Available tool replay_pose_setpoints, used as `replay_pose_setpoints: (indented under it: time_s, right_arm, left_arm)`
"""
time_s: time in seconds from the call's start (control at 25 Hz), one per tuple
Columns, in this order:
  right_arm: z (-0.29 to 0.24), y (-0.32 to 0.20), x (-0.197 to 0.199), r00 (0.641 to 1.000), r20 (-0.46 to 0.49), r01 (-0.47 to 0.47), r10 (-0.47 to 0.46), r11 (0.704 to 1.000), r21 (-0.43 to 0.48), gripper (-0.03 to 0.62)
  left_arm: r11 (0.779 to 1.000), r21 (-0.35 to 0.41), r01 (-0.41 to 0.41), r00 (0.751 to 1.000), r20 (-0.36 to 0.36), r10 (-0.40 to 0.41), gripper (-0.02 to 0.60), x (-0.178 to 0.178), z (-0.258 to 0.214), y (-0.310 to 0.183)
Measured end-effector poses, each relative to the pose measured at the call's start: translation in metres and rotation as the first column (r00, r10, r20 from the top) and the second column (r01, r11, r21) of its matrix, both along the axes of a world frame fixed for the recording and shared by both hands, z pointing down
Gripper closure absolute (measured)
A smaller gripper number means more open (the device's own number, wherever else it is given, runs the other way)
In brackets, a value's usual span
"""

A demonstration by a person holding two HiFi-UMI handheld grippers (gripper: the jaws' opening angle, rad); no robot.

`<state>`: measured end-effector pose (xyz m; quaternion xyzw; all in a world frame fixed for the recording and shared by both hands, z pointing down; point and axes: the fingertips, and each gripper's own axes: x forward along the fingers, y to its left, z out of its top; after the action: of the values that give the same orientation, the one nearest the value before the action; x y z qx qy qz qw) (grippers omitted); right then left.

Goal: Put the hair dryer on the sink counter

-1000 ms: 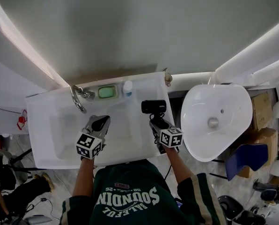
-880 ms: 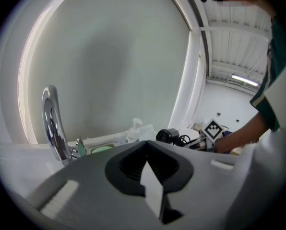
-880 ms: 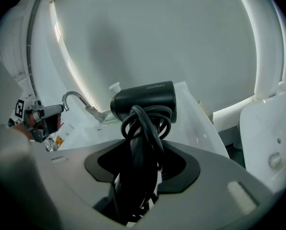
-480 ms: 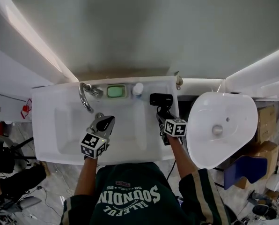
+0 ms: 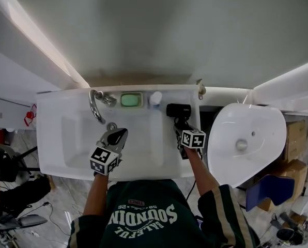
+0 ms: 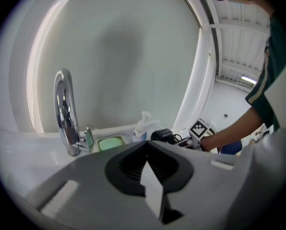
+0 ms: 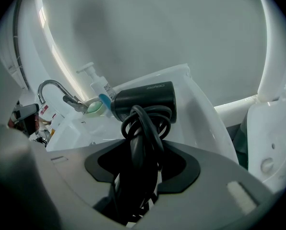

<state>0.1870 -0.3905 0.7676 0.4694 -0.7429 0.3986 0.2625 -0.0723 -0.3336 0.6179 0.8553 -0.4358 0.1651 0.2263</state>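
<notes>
well, i'm at the set-down step. my right hand-held gripper (image 5: 181, 124) is clamped wide round the handle of the hair dryer (image 7: 145, 99). the loops of its cord (image 7: 142, 124) are bunched in the same grip, so the jaws stand far apart yet are full. the barrel lies crosswise just ahead of the jaws, over the far right corner of the table (image 5: 167, 159). whether it touches the surface yet i cannot tell.

my left hand-held gripper (image 6: 148, 176) has its jaws pressed together on nothing. it hangs over the basin (image 5: 81, 138), well to the left of the right one.

next, i judge, i should lower until barrel and handle both rest flat. then i can ease the jaws apart and draw straight back, so the cord loops don't snag and drag the dryer along. the table's edge runs close on the gripper's right, and a pump bottle (image 7: 99, 87) stands just ahead to its left, so there's little room to drift.

the dryer is matt black plastic with a stubby round barrel. its cord looks thick and rubbery, wound in loose coils. the table is glossy white, smooth and probably slick, with the basin moulded in. further left ahead are an arched chrome faucet (image 7: 52, 87) and a rounded green soap dish (image 5: 131, 99).
</notes>
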Motion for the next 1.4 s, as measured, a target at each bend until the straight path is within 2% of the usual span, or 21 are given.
replay_pose_setpoints:
  time_s: [0.52,0.76,0.88,1.16,1.4]
  right_arm:
    - [0.017,0.009,-0.001,0.998,-0.054,-0.018,0.015,0.998,-0.057,0.402]
    - [0.016,0.010,0.002,0.992,-0.128,-0.019,0.010,0.998,-0.063,0.399]
    - [0.013,0.012,0.005,0.987,-0.158,-0.030,0.021,0.998,-0.052,0.377]
    - [-0.006,0.026,0.011,0.982,-0.179,-0.058,0.060,0.998,0.017,0.372]
    - [-0.055,0.030,0.017,0.964,-0.226,-0.086,0.139,0.969,0.231,0.373]
  left_arm:
    - [1.000,-0.010,0.003,1.000,-0.006,-0.003,0.529,-0.008,0.005,0.013]
    - [1.000,-0.002,-0.015,1.000,-0.011,0.015,0.529,-0.009,0.002,0.019]
    - [1.000,-0.001,-0.020,1.000,-0.012,0.020,0.529,-0.013,0.002,0.024]
    - [0.999,0.012,-0.031,0.999,-0.021,0.032,0.529,-0.022,-0.002,0.033]
    - [0.999,0.034,-0.039,0.999,-0.024,0.039,0.529,-0.027,-0.009,0.041]
